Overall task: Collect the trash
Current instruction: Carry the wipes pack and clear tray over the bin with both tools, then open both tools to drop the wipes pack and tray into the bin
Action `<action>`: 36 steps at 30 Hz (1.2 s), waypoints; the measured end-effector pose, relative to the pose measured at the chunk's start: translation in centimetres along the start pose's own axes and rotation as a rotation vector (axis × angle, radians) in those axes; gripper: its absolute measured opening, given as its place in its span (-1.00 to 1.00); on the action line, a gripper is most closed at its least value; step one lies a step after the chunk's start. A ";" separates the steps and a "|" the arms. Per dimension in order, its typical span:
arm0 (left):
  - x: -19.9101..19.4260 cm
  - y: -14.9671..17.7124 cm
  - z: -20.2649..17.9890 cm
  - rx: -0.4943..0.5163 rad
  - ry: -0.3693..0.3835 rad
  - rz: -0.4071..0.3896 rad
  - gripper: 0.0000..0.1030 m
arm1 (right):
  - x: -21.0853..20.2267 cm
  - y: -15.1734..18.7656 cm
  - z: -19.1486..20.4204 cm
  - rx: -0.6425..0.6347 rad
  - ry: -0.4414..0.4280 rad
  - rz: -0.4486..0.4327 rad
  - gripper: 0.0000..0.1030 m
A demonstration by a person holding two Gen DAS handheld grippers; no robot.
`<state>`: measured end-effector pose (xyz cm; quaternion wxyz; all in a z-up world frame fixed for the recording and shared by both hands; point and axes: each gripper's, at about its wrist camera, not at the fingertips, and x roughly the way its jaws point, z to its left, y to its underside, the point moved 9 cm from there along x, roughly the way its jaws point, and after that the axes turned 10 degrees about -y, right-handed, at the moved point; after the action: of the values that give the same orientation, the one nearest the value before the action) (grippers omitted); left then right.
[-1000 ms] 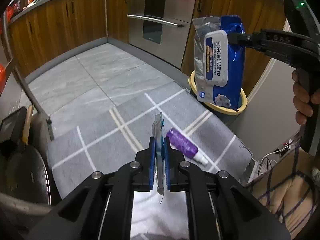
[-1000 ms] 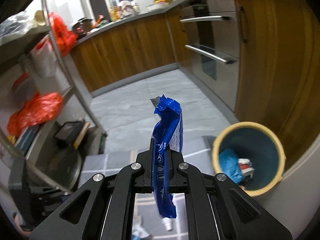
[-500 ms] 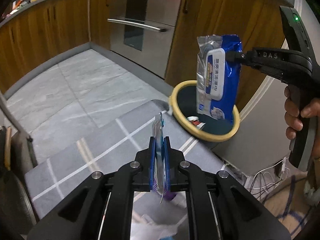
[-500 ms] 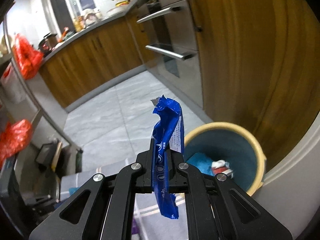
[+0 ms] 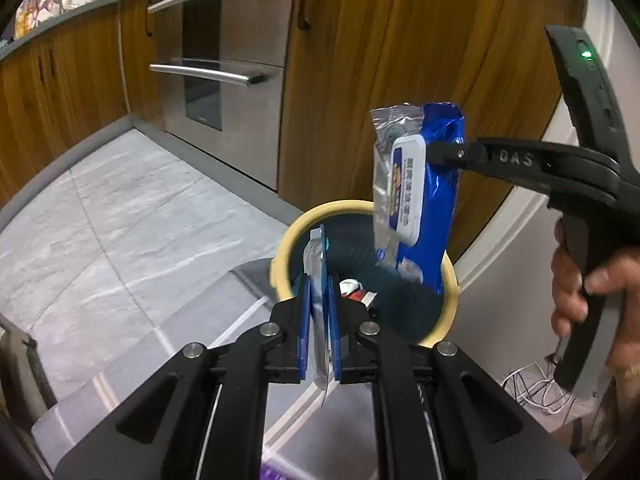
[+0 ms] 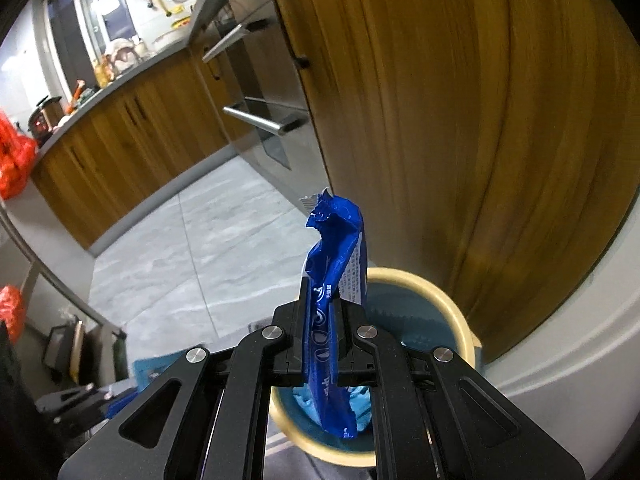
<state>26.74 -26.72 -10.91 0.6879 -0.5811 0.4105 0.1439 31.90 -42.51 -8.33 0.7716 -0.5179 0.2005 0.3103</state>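
The bin [image 5: 283, 258] stands on the floor against the wooden cabinet [image 5: 360, 60], its mouth open. The right gripper [image 6: 318, 320] clamps a blue wipes pack [image 5: 434, 200] hanging over the rim; the left gripper [image 5: 319, 308] pinches a thin wrapper [image 5: 315, 256]. Centre each over the opening before letting go, so nothing catches the rim

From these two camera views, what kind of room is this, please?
Most likely a home kitchen: a built-in stainless oven set among wooden cabinets, a countertop crowded with cooking things, and a yellow-rimmed trash bin on the grey tiled floor.
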 end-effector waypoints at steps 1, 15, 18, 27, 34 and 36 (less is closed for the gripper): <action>1.0 -0.1 -0.4 -0.007 0.008 0.010 -0.84 | 0.3 0.1 -0.2 0.002 0.000 0.009 -0.85; 10.7 2.9 -3.5 -0.043 0.018 0.132 -0.84 | 5.0 3.9 -2.8 0.059 0.043 0.175 -0.85; 10.9 3.0 -3.9 -0.006 0.004 0.128 -0.63 | 5.2 4.1 -2.7 0.061 0.050 0.188 -0.84; 7.8 3.1 -1.1 -0.045 -0.066 0.094 0.29 | 4.3 3.5 -1.7 0.043 0.040 0.155 -0.22; 2.9 3.8 2.4 -0.088 -0.118 0.057 0.67 | 2.9 2.2 1.1 -0.013 0.007 0.093 0.42; 1.4 4.0 3.6 -0.099 -0.139 0.045 0.77 | 2.3 1.8 2.2 -0.051 0.006 0.067 0.66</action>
<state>26.36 -22.70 -14.69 0.6816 -0.5936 0.3672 0.2196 32.33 -39.39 -10.20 0.7465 -0.5314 0.2122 0.3396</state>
